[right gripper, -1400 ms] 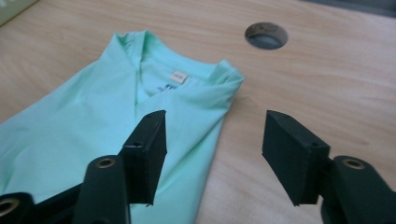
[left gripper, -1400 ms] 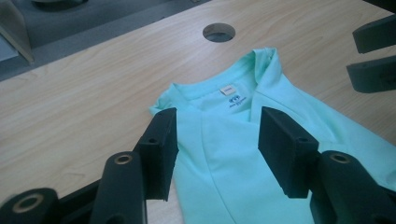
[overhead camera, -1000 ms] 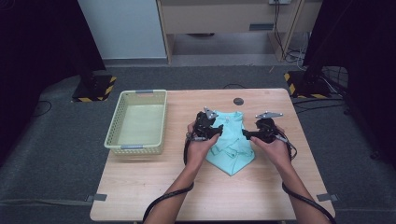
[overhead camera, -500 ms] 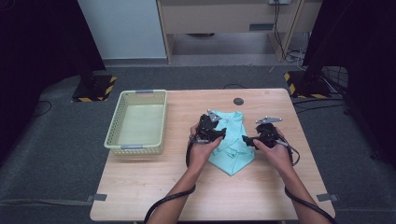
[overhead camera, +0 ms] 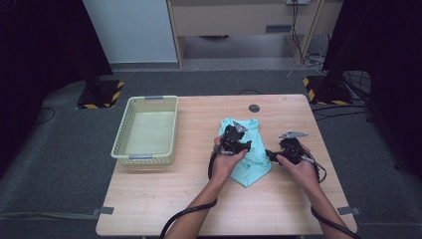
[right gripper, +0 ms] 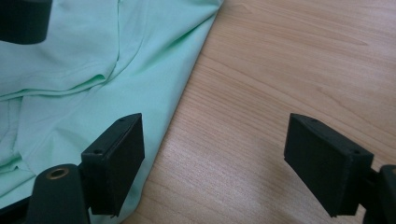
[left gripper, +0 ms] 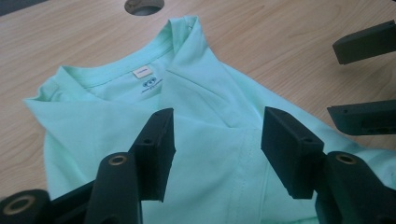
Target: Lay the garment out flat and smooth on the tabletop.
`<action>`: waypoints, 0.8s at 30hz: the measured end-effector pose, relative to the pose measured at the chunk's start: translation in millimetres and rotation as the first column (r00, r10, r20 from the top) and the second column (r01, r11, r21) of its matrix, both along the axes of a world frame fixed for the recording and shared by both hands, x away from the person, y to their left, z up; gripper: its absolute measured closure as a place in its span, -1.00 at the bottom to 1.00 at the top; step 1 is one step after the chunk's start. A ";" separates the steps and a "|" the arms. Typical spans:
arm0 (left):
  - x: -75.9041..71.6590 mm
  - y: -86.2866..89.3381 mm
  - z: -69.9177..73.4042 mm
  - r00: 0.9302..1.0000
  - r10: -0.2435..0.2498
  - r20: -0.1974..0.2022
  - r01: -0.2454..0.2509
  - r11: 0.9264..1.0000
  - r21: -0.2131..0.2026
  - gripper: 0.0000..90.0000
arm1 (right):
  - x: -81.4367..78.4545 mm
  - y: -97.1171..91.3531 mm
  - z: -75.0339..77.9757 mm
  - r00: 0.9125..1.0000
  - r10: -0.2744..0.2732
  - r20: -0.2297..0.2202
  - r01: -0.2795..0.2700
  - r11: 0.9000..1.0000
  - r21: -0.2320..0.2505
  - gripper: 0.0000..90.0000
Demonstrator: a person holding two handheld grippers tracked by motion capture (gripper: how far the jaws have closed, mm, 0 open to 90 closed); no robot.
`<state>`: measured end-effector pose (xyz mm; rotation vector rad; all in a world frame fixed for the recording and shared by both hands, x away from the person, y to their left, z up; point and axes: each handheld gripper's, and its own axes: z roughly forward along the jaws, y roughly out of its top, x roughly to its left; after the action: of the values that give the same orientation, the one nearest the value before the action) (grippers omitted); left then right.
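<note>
A mint-green T-shirt point(overhead camera: 254, 169) lies folded on the wooden table point(overhead camera: 199, 199), collar away from the person. My left gripper point(overhead camera: 236, 138) hovers over the shirt's middle. In the left gripper view its jaws point(left gripper: 219, 137) stand apart above the cloth point(left gripper: 116, 121), pinching nothing. My right gripper point(overhead camera: 272, 155) sits at the shirt's right edge. Its jaws point(right gripper: 215, 154) have just been closing a little and still stand wide. The left one is over the shirt's hem point(right gripper: 70, 102) and the right one over bare wood. No cloth is gripped.
A pale yellow-green basket point(overhead camera: 119, 149) stands at the table's left side. A round dark cable hole point(overhead camera: 255, 107) sits in the tabletop beyond the collar. Black-and-yellow stand bases point(overhead camera: 99, 94) rest on the floor behind the table.
Both hands have drawn back toward the person and sunk lower over the shirt. The right gripper has come down to the shirt's right edge. The shirt lies as before.
</note>
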<state>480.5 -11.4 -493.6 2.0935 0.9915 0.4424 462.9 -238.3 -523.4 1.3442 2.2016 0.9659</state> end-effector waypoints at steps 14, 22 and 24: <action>-0.3 -21.4 -13.2 0.999 -0.043 -0.032 0.044 0.998 0.033 0.05 | -4.9 -3.2 -3.7 1.000 0.010 0.002 -0.010 1.000 -0.007 -0.48; 1.7 -27.8 -19.2 0.998 -0.045 -0.039 0.048 0.996 0.070 0.06 | -6.5 -4.4 -3.8 1.000 0.011 -0.003 -0.011 1.000 0.000 -0.48; 2.5 -27.7 -21.0 0.998 -0.044 -0.044 0.047 0.996 0.074 0.10 | -7.1 -5.3 -3.4 1.000 0.012 -0.001 -0.012 1.000 0.001 -0.48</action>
<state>483.0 -39.1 -514.6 2.1966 0.9627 0.4192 455.8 -243.6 -526.8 1.3341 2.2128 0.9713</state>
